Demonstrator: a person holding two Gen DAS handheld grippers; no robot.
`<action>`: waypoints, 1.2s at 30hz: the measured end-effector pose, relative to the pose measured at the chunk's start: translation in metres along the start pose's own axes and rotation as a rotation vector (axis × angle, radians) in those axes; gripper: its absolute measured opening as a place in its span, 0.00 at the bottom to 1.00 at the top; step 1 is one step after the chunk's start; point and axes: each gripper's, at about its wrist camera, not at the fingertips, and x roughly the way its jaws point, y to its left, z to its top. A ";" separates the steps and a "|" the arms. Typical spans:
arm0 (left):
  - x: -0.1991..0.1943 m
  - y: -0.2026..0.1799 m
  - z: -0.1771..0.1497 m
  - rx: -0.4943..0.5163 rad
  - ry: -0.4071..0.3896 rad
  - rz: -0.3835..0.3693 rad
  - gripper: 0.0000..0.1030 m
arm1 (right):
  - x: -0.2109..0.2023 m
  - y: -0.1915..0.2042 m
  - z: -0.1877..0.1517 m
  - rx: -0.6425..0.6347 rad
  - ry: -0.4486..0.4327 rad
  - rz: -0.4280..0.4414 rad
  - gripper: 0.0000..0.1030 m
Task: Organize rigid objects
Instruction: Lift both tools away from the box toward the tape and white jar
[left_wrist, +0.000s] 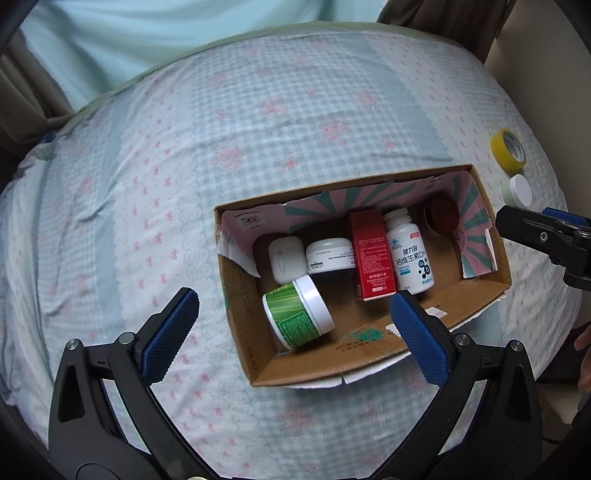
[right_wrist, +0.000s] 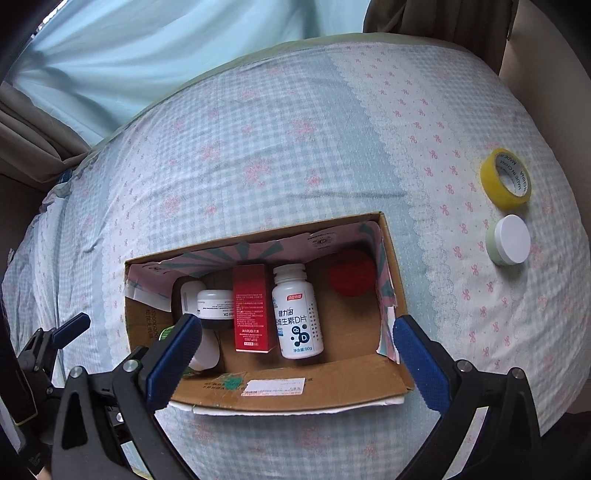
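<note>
An open cardboard box (left_wrist: 369, 354) (right_wrist: 332, 384) lies on the bed. Inside are a green-labelled jar (left_wrist: 297, 317), a white case (left_wrist: 286, 260), a white cream jar (left_wrist: 330, 255) (right_wrist: 214, 304), a red carton (left_wrist: 371, 254) (right_wrist: 253, 308), a white vitamin bottle (left_wrist: 408, 251) (right_wrist: 297, 312) and a red-lidded jar (left_wrist: 441, 218) (right_wrist: 351, 273). A yellow tape roll (left_wrist: 508, 149) (right_wrist: 506, 179) and a pale green jar with a white lid (left_wrist: 519, 190) (right_wrist: 509, 240) lie on the sheet right of the box. My left gripper (left_wrist: 291, 325) is open and empty above the box's near left part. My right gripper (right_wrist: 295, 349) is open and empty over the box's near wall.
The bed (left_wrist: 258, 110) has a checked blue sheet with pink bows. A pale curtain (right_wrist: 166, 55) hangs behind it. The right gripper's arm (left_wrist: 546, 240) shows at the right edge of the left wrist view; the left gripper's finger (right_wrist: 70, 328) shows at the lower left of the right wrist view.
</note>
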 end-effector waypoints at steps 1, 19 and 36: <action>-0.010 0.001 -0.003 -0.008 -0.004 0.004 1.00 | -0.009 0.001 -0.003 -0.007 -0.007 -0.006 1.00; -0.169 -0.039 -0.031 -0.056 -0.277 0.014 1.00 | -0.180 -0.014 -0.042 -0.105 -0.196 -0.096 1.00; -0.185 -0.221 0.002 -0.105 -0.389 0.028 1.00 | -0.228 -0.175 -0.027 -0.172 -0.277 -0.112 1.00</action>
